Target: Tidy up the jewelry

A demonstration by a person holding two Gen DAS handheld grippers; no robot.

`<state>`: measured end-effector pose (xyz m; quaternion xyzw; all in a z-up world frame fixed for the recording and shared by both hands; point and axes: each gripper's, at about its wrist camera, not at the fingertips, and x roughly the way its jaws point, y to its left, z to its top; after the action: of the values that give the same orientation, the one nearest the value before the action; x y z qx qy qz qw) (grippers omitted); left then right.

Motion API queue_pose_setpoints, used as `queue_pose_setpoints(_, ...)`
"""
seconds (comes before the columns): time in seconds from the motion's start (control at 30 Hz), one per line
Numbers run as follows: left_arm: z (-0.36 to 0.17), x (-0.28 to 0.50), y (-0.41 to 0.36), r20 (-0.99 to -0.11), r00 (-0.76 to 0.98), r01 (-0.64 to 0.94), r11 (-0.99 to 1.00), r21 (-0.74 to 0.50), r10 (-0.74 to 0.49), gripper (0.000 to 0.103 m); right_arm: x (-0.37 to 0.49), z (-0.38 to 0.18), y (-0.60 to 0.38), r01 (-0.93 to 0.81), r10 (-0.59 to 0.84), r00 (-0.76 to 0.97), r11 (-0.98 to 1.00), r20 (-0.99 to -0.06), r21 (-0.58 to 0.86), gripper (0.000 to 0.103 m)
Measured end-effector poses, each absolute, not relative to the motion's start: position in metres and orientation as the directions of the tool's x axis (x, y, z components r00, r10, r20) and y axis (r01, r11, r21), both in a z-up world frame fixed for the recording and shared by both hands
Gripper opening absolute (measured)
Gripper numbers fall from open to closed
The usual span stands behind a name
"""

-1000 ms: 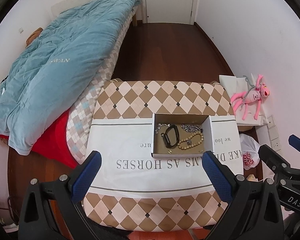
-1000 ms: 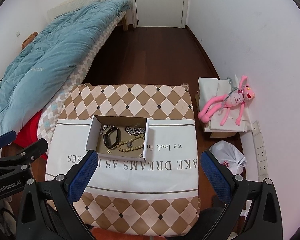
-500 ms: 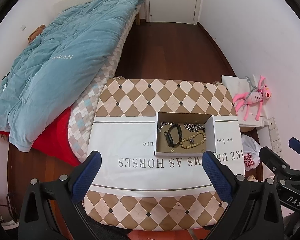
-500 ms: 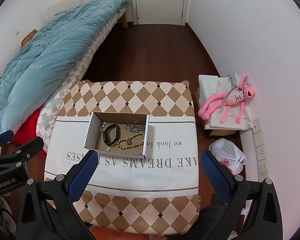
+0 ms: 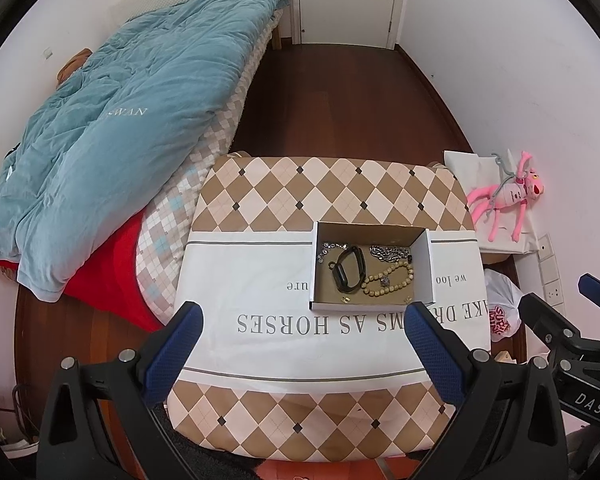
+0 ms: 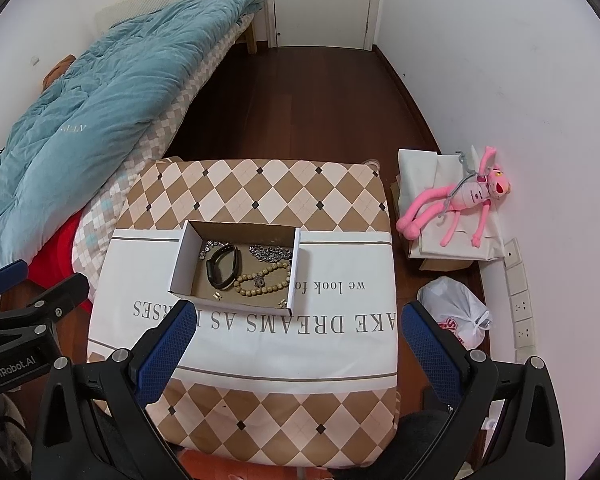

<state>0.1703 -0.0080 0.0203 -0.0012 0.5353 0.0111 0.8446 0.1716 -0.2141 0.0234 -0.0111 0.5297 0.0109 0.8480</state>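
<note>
All the jewelry, a black wristband point(image 5: 349, 269), wooden bead bracelet point(image 5: 389, 279) and silver chain point(image 5: 389, 252), lies inside the open cardboard box point(image 5: 424, 258), while the left gripper point(image 5: 300, 344) and right gripper point(image 6: 296, 342) hang above the table with fingers apart and empty, which suits either sorting about to start or a finished tidy-up.

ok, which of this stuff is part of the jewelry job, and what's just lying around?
Job: cardboard box; in it a black wristband, beaded bracelet, silver chain, small silver bracelet.

Lying about: blue duvet, pink plush toy, plastic bag, patterned tablecloth.
</note>
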Motion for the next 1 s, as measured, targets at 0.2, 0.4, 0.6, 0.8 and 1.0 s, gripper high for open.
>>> queue_pose_setpoints(0.2,0.0203,0.1702,-0.0077,-0.904,0.428,-0.021,1.0,0.011,0.019,0.103,0.1719,0.0236,-0.2141,-0.032,0.008,0.438,0.999,-0.899,-0.006,0.103)
queue_pose_setpoints(0.4,0.0205,0.17,-0.0079,-0.904,0.428,-0.02,1.0,0.011,0.019,0.103,0.1722,0.0242,-0.2145,-0.03,0.008,0.439,1.0,-0.898,-0.005,0.103)
queue_pose_setpoints(0.6,0.0204,0.1697,-0.0078,-0.904,0.428,-0.019,1.0,0.011,0.018,0.103,0.1713,0.023,-0.2137,-0.031,0.007,0.438,0.999,-0.899,-0.007,0.103)
queue_pose_setpoints(0.8,0.0215,0.1683,-0.0088,-0.901,0.433,-0.017,1.0,0.013,0.019,0.103,0.1717,0.0237,-0.2137,-0.03,0.005,0.439,0.999,-0.898,-0.009,0.103)
queue_pose_setpoints(1.0,0.0219,0.1668,-0.0095,-0.903,0.43,-0.015,1.0,0.008,0.014,0.103,0.1694,0.0229,-0.2135,-0.031,0.001,0.441,0.999,-0.898,-0.014,0.103)
